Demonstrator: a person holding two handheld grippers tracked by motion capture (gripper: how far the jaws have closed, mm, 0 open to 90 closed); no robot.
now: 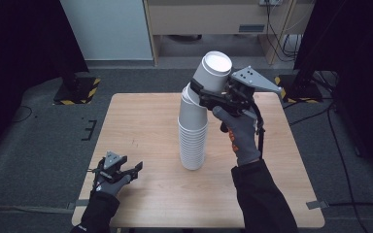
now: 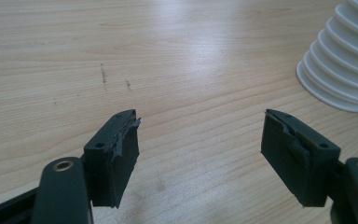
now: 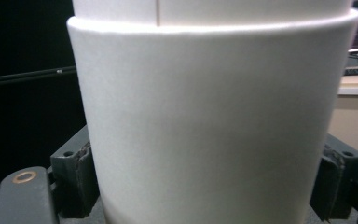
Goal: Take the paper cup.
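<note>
A tall stack of upturned white paper cups (image 1: 193,141) stands at the middle of the wooden table (image 1: 141,121). Its top cup (image 1: 212,72) leans to the right, off the stack's line. My right gripper (image 1: 201,92) is shut on that cup from the right, high above the table. In the right gripper view the white cup wall (image 3: 205,130) sits between both jaws of that gripper (image 3: 205,186). My left gripper (image 1: 135,171) rests low at the table's front left, open, with nothing in it. In its own view the left gripper (image 2: 200,126) is spread over bare wood, the stack's lower rims (image 2: 345,60) at the far right.
Bare wood lies all around the stack. Beyond the table are grey floor, black stands with yellow-black striped bases (image 1: 77,92), a cabinet (image 1: 209,19) and cables (image 1: 340,145) at the right.
</note>
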